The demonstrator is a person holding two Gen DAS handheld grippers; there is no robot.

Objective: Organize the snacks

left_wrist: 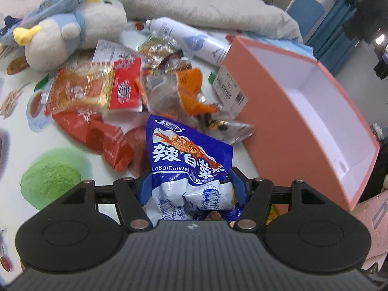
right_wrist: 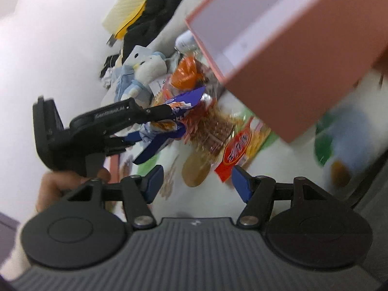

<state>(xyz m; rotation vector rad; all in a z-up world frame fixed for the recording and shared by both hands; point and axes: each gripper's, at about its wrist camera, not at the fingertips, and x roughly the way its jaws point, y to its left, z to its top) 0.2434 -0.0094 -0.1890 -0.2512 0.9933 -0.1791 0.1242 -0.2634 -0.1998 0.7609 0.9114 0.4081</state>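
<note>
We have the left gripper (left_wrist: pixel 191 189) pinching a blue snack bag (left_wrist: pixel 186 160) between its 2 blue pads, the bag's crumpled white lower end bunched between them and its printed top sticking forward over the table (left_wrist: pixel 14 121). From the right wrist view we see the same left gripper (right_wrist: pixel 167 123) from the side, closed on that blue snack bag (right_wrist: pixel 184 101) and raised above the snack pile. Our right gripper (right_wrist: pixel 196 181) is spread wide with nothing between its fingers. Just beyond the held bag lies the heap of loose snacks: a red and yellow packet (left_wrist: pixel 94 89), a red-orange packet (left_wrist: pixel 101 138) in front of it, and an orange and clear wrapper (left_wrist: pixel 189 89) toward the right. The pink box (left_wrist: pixel 298 131) stands open just to the right of the heap, its white inside showing nothing in it. Behind the heap we see a plush toy (left_wrist: pixel 72 31), a white spray bottle (left_wrist: pixel 186 38) lying on its side, and a grey pillow (left_wrist: pixel 206 4).
</note>
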